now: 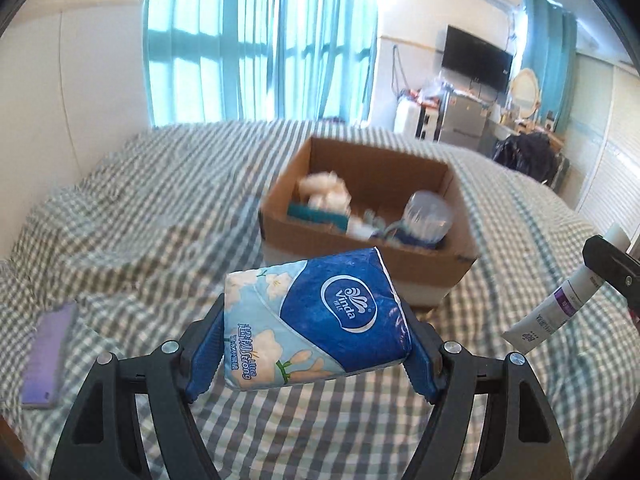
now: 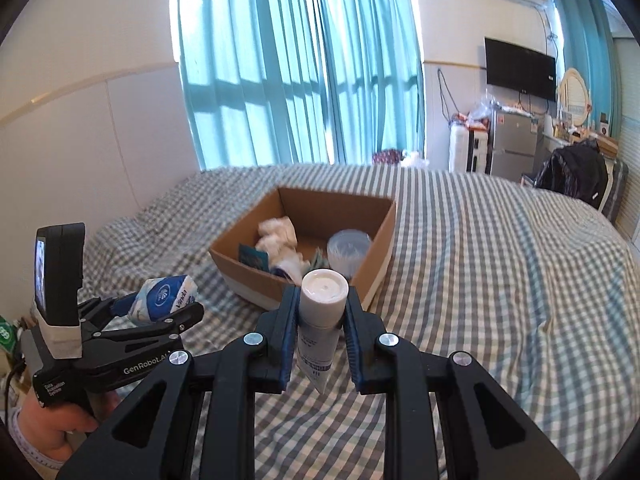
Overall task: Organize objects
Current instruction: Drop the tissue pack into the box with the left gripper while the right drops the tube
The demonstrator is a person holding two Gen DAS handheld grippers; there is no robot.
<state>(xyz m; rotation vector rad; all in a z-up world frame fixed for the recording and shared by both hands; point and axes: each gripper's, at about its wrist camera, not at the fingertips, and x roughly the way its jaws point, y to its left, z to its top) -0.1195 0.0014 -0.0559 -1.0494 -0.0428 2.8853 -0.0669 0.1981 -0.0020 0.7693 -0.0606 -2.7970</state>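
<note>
Cardboard box (image 2: 304, 256) is the biggest thing I am working toward: it sits open on the checked bedspread (image 2: 480, 280), ahead of both claws, and already holds some white wadded cloth or tissue (image 2: 278, 236), a clear round tub (image 2: 347, 250) and a few small teal and blue items I can't make out. Its walls look stiff enough to take things dropped in, but I judge it light, so a nudge on the rim would probably slide it across the soft bedding.

Next in size is the tissue pack (image 1: 316, 320), blue and pale with a flower print, carried in the air short of the box. My left claw (image 1: 316, 344) is clamped on it across its two ends, the blue pads pressing the wrapping in. I take it to be very light and squashy, with slick plastic film; gripping across the body as now seems right, since a corner hold would likely slip or tear.

Smaller is the white tube (image 2: 320, 320), held cap-forward in my right claw (image 2: 320, 320), which is closed on the tube just behind the cap; its flat crimped tail hangs down below the pads. I judge it light, soft-walled and a bit slippery. Near the stiff cap shoulder is the best hold, since a harder squeeze on the body could deform it or push the contents out.

A thin purple phone-like slab (image 1: 50, 356) lies on the bedspread to the far left, well apart from the box.
</note>
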